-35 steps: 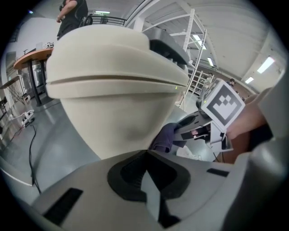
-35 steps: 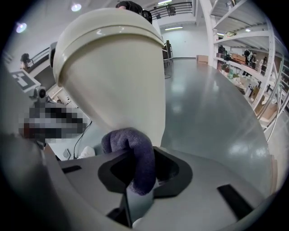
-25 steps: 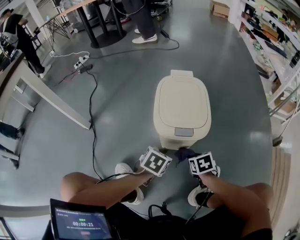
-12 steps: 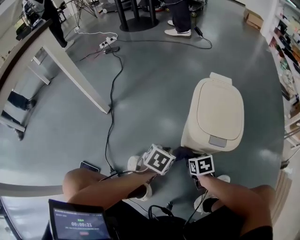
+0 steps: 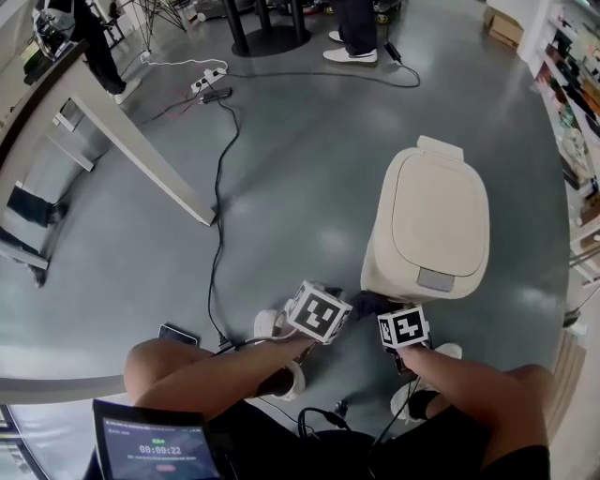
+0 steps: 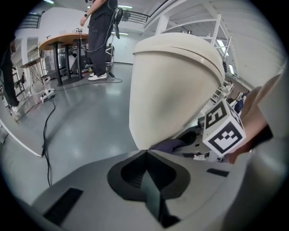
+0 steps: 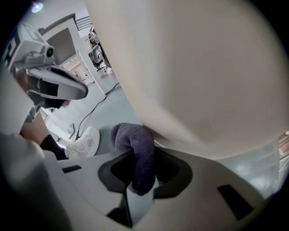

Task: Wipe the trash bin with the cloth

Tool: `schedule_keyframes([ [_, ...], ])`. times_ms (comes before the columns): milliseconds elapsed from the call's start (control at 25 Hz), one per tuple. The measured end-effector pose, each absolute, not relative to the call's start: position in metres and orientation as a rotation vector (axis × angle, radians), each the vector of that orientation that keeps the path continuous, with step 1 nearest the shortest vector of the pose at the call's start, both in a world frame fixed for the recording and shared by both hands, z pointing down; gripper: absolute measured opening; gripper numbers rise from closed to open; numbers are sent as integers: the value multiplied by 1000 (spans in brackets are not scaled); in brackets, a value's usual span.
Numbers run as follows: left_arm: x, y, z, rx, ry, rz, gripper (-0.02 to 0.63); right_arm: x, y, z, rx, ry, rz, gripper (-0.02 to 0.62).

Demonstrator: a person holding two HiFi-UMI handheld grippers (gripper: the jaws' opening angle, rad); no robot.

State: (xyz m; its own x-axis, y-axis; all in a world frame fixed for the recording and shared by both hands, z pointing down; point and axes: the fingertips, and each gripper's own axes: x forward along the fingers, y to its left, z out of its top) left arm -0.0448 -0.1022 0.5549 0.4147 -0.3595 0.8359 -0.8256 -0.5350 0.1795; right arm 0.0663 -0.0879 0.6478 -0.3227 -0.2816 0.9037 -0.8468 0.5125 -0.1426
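Workshop or lab hall, open plan. Bare grey floor [image 5: 309,169]; loose cable [image 5: 217,216] running toward a power strip [image 5: 208,81] far left. Stocked shelves [image 5: 574,84] along right edge, cardboard box [image 5: 506,26] far right, black-legged table [image 5: 267,23] far.

Bright, even indoor light — soft glare on the floor [image 5: 309,169]; fisheye edges bend, near tool parts blur.

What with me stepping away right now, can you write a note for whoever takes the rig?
Left gripper: shut, empty, beside the bin's lower front.
Right gripper: shut on the cloth, which looks pressed to the bin's lower wall.
Bin: upright on the floor, lid closed.
Done: cannot tell how much is wiped.
Left: probably the lid and the other sides.
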Motion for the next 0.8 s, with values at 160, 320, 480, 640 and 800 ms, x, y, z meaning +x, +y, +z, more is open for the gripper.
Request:
schedule_keyframes([
  [160,-33,-102,554,2111,-980,1038,-3,85,-86,646,960,-1839,785,89],
  [320,-19,-93,556,2109,-923,1075,-3,105,-79,647,979,-1818,790,89],
  [480,2,-90,560,2126,-889,1093,-3,132,-75,649,1018,-1802,800,89],
  [640,25,-96,567,2175,-878,1128,-3,160,-76,655,1069,-1788,811,89],
  [800,42,-97,566,2213,-843,1158,-3,175,-73,649,1088,-1784,800,89],
])
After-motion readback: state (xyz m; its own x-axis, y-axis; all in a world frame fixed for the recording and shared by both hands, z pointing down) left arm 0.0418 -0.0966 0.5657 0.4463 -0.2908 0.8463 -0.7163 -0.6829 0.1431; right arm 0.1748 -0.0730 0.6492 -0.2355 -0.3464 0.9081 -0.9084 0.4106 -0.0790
